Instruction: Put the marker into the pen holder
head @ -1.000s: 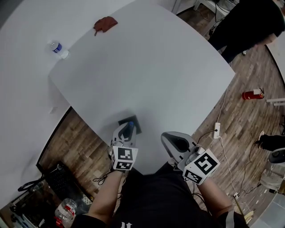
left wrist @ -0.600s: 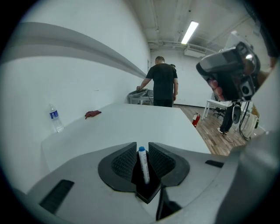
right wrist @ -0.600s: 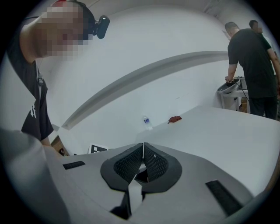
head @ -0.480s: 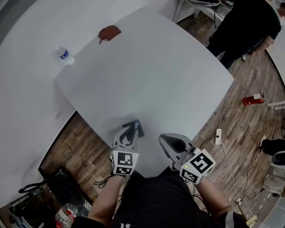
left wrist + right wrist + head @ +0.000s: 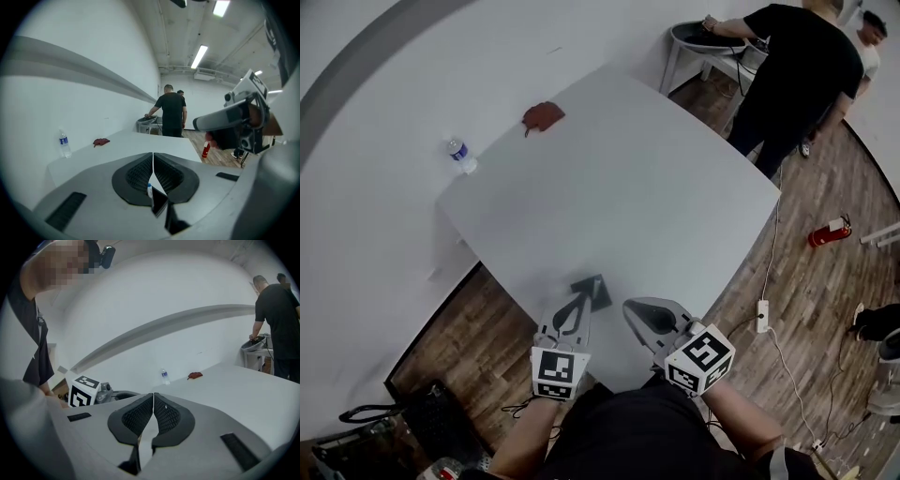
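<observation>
The dark square pen holder (image 5: 594, 289) stands near the white table's (image 5: 628, 187) near edge. In the left gripper view the holder (image 5: 160, 202) shows through the gap under the jaws, with the marker's blue-capped end (image 5: 149, 190) sticking up from it. My left gripper (image 5: 584, 301) is just short of the holder, its jaws shut tip to tip (image 5: 153, 155) with nothing between them. My right gripper (image 5: 630, 307) hovers beside it to the right, also shut (image 5: 153, 395) and empty. The marker is too small to make out in the head view.
A water bottle (image 5: 461, 155) and a red cloth (image 5: 544, 114) sit at the table's far left edge. Two people (image 5: 797, 66) stand at a small stand beyond the far corner. A fire extinguisher (image 5: 827, 232) and a power strip (image 5: 760, 317) lie on the wood floor to the right.
A second ago the blue-capped marker sat at the left gripper's jaws over the holder. The left gripper has since drawn back toward me without it. The right gripper shifted slightly left.
</observation>
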A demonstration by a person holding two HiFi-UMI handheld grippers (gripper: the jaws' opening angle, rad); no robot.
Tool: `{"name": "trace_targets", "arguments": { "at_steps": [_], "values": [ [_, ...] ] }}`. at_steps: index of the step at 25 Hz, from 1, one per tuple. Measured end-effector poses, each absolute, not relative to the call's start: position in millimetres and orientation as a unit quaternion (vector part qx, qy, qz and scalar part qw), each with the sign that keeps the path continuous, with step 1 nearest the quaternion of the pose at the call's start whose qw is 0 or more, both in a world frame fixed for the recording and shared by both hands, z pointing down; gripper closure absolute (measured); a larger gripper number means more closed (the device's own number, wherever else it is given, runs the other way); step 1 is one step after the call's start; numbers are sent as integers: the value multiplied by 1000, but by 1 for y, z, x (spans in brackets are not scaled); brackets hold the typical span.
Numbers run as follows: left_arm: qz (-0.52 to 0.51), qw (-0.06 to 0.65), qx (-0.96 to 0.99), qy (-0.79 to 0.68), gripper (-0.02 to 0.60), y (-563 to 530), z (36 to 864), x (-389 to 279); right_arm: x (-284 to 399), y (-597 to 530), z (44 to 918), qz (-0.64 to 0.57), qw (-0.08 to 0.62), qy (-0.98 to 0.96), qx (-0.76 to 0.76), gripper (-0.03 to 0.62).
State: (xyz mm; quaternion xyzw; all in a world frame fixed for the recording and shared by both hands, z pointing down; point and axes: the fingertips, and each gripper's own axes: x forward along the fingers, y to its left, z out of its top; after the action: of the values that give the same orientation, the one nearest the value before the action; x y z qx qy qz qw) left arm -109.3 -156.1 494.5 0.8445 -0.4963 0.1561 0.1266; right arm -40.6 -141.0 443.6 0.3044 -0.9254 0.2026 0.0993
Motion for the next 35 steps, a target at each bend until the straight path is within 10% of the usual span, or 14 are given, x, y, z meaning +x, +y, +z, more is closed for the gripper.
{"name": "trace_targets", "arguments": {
  "at_steps": [35],
  "values": [
    [34,74,867,-492,575,-109,360,-113,-62,-120,370,108,51,-944,309,579]
  ]
}}
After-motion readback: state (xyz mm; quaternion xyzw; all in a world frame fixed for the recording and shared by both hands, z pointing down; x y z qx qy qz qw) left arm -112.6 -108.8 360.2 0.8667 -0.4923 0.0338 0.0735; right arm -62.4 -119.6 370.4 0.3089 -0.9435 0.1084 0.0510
